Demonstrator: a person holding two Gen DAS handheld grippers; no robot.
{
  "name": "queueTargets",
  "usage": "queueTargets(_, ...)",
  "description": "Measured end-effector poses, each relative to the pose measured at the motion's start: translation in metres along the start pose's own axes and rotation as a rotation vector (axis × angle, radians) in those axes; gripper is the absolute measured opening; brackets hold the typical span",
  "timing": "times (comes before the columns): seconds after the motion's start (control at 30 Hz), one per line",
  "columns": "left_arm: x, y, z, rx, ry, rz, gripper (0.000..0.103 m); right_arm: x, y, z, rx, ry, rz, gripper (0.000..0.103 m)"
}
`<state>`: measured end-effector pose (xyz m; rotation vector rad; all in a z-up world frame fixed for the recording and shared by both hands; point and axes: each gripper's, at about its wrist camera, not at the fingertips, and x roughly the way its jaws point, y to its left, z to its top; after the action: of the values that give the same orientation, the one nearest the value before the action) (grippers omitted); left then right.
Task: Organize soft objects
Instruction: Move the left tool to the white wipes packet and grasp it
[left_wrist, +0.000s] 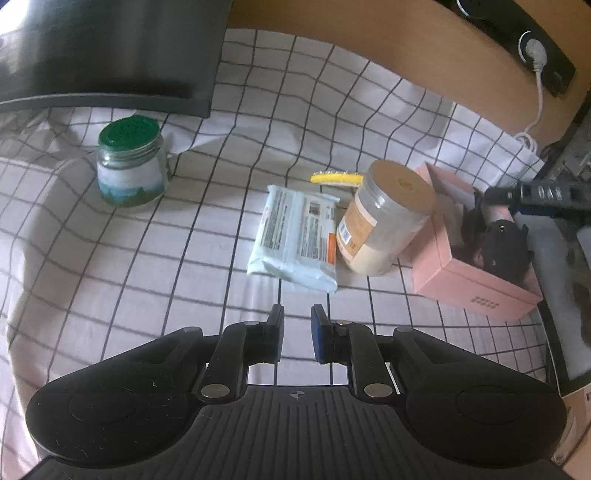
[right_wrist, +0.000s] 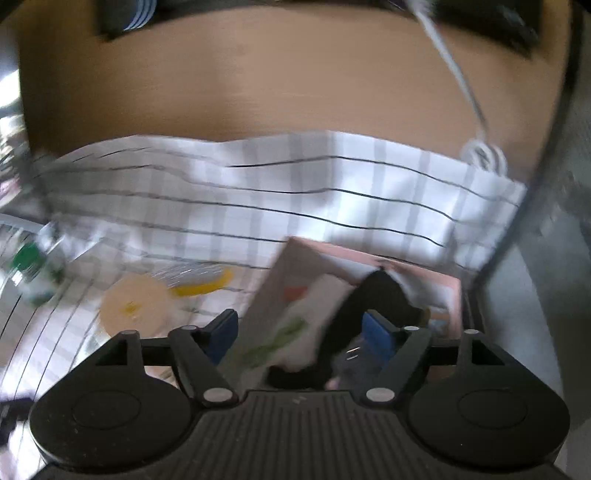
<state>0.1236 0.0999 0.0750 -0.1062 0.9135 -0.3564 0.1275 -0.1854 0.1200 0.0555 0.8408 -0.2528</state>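
A pale blue pack of wipes lies flat on the checked cloth, just ahead of my left gripper, whose jaws stand a little apart and hold nothing. A pink box at the right holds a black soft toy. My right gripper is open over the pink box. Between its fingers show a white soft item with green and red marks and a black soft item; the view is blurred and I cannot tell whether either is touched.
A green-lidded glass jar stands at the left. A plastic jar with a tan lid stands between the wipes and the box, with a yellow sponge behind it. A dark monitor and a wooden wall border the back.
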Motion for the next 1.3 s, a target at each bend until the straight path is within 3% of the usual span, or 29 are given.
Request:
queueTargets(0.17, 0.009, 0.006, 0.005, 0.079, -0.114, -0.024, 0.017, -0.022, 0.037, -0.047, -0.047, -0.019, 0.113, 0.083)
queueTargets(0.33, 0.045, -0.019, 0.021, 0.227, -0.095, -0.067, 0.017, -0.028, 0.065, -0.099, -0.16, 0.028, 0.103, 0.083)
queueTargets(0.57, 0.1, -0.057, 0.022, 0.459, -0.063, 0.093, 0.021, -0.028, 0.074, -0.13, -0.201, 0.072, 0.081, 0.083)
queueTargets(0.67, 0.099, -0.05, 0.019, 0.51, -0.088, 0.11, 0.026, -0.022, 0.068, -0.133, -0.177, 0.091, 0.08, 0.083)
queueTargets(0.8, 0.101, -0.033, 0.026, 0.516, -0.107, 0.198, 0.03, -0.011, 0.066, -0.136, -0.148, 0.122, 0.077, 0.083)
queueTargets(0.93, 0.096, -0.02, 0.037, 0.442, -0.084, 0.085, 0.025, -0.005, 0.068, -0.137, -0.143, 0.136, 0.094, 0.083)
queueTargets(1.0, 0.096, -0.027, 0.036, 0.478, -0.075, 0.042, 0.026, -0.003, 0.07, -0.138, -0.147, 0.143, 0.103, 0.083)
queueTargets(1.1, 0.106, -0.04, 0.033, 0.521, -0.032, 0.037, 0.029, 0.0, 0.071, -0.142, -0.147, 0.159, 0.11, 0.083)
queueTargets(1.17, 0.109, -0.045, 0.033, 0.545, -0.024, 0.034, 0.037, 0.004, 0.072, -0.144, -0.141, 0.176, 0.113, 0.083)
queueTargets(1.23, 0.111, -0.048, 0.035, 0.537, 0.001, 0.008, 0.057, 0.007, 0.071, -0.146, -0.132, 0.19, 0.115, 0.083)
queueTargets(1.3, 0.113, -0.049, 0.036, 0.549, 0.021, -0.016, 0.063, 0.009, 0.069, -0.147, -0.121, 0.202, 0.121, 0.083)
